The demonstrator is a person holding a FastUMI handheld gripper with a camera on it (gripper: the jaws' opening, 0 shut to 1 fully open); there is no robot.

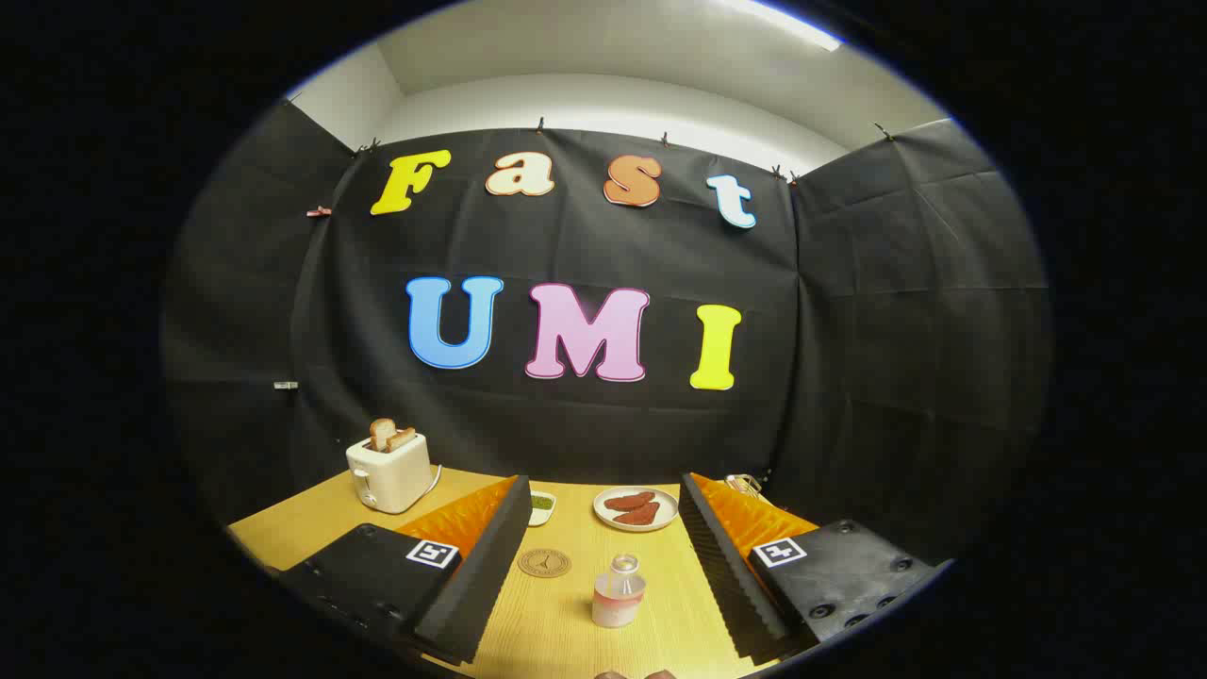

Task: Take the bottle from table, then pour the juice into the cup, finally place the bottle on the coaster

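A small clear bottle (619, 592) with pinkish juice in its lower part stands upright on the wooden table (556, 622), between my two fingers and a little toward the right one. My gripper (599, 514) is open, fingers spread wide on either side, touching nothing. A round brown coaster (544, 563) lies flat on the table just left of the bottle and slightly beyond it, near the left finger. A small white cup (542, 506) with something green inside sits farther back, close to the left fingertip.
A white plate (636, 509) with reddish slices rests beyond the bottle. A white toaster (389, 469) holding two bread slices stands at the back left with its cord. A small object (745, 485) lies behind the right finger. Black cloth walls close the table's far side.
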